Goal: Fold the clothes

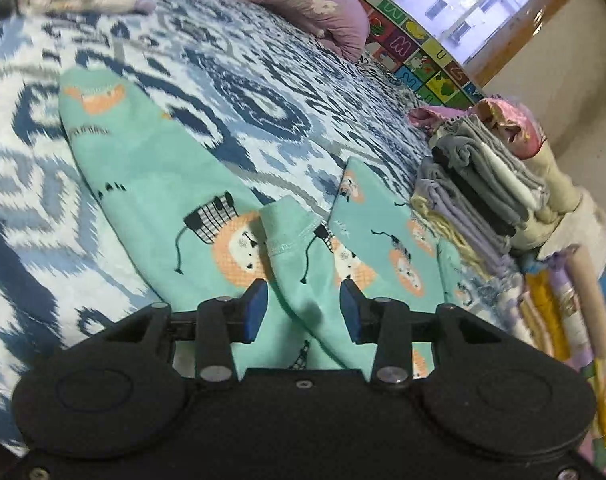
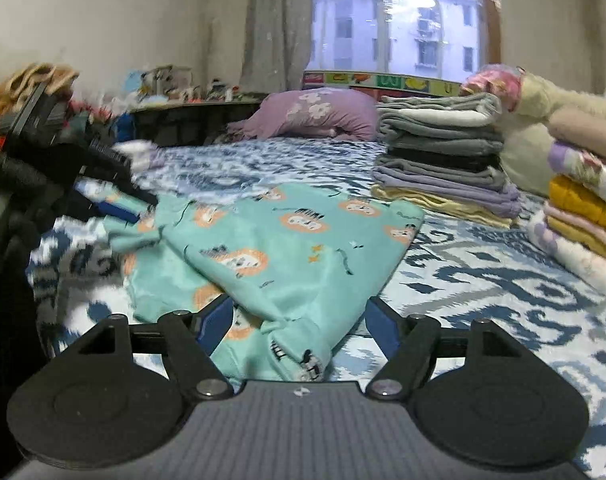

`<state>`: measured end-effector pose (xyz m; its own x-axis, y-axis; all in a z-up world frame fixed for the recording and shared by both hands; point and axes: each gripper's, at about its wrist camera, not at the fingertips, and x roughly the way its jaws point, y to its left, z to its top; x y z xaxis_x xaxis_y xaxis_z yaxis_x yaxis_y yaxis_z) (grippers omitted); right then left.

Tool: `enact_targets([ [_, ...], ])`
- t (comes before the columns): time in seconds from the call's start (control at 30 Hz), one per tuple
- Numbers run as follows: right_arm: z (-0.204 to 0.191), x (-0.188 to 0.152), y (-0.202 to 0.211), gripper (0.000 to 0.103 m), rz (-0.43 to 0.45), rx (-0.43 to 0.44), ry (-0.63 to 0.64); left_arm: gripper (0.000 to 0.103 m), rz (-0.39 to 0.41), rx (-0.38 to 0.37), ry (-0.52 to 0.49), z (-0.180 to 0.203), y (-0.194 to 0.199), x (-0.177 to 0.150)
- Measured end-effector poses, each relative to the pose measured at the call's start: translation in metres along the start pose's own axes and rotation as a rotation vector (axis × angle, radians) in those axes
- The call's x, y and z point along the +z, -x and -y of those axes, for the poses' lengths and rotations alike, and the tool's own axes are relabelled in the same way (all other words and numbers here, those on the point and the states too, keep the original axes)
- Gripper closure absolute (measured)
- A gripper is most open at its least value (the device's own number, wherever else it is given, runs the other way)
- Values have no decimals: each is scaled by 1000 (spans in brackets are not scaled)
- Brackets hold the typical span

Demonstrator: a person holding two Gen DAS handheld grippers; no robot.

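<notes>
Bed (image 2: 483, 280), blue-and-white patterned cover: our landmark for everything below.

Far end of the bed, under the window: purple pillow (image 2: 315, 114). Along the bed's right edge as the right wrist view has it: a tall stack (image 2: 443, 152) of folded greys, black, lilac and yellow, squared off. Just beside that, nearer us, a second pile (image 2: 583, 216) of folded yellow, pink and floral pieces. We judge a good share of the folding sits finished in these two piles.

Middle of the bed: the mint top (image 2: 287, 248), printed with orange lions, lying mostly flat. It is part-folded or part-spread; we cannot tell which. Body panel smooth, its far corner near the tall stack. One sleeve (image 1: 299, 264) is laid in across the body, cuff toward bed centre; a long section (image 1: 143, 168) runs out diagonally toward the bed's head. Near end bunched, with a small tab of fabric poking up.

Left gripper (image 1: 303, 312): jaws spread, straddling the crossed sleeve low over the cloth, pinching nothing we can see.
Right gripper (image 2: 299, 324): jaws spread wide, astride the bunched near end of the top, fabric between them but not clamped.

Standing: the top is not yet a neat rectangle like the stack items. Left to do, by our reading: square up the sleeves, fold the body down, and set it with the piles at the bed's right edge.
</notes>
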<state>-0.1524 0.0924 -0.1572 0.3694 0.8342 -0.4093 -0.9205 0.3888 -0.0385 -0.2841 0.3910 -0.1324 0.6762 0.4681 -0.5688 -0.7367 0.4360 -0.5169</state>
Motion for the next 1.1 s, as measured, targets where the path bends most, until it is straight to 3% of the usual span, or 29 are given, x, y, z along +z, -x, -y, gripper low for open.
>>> enact_targets([
  [0.13, -13, -1, -7, 30, -9, 15, 68, 65, -23, -26, 77, -12, -9, -3],
  [0.27, -17, -1, -18, 30, -15, 33, 79, 68, 9, -39, 85, -18, -25, 1],
  [0.33, -18, -1, -23, 30, -18, 43, 77, 82, 12, -45, 77, -20, -30, 2],
  [0.37, -19, -1, -26, 30, -20, 48, 76, 99, 9, -45, 69, -18, -33, 3],
  [0.5, -25, -4, -35, 29, -49, 70, 84, 99, 26, -184, 124, -8, -24, 9],
  [0.83, -23, -7, -38, 27, -66, 97, 68, 100, 69, -369, 110, 85, -21, 42],
  [1.1, -20, -7, -38, 27, -72, 115, 59, 101, -8, -341, 98, 147, -74, 41],
])
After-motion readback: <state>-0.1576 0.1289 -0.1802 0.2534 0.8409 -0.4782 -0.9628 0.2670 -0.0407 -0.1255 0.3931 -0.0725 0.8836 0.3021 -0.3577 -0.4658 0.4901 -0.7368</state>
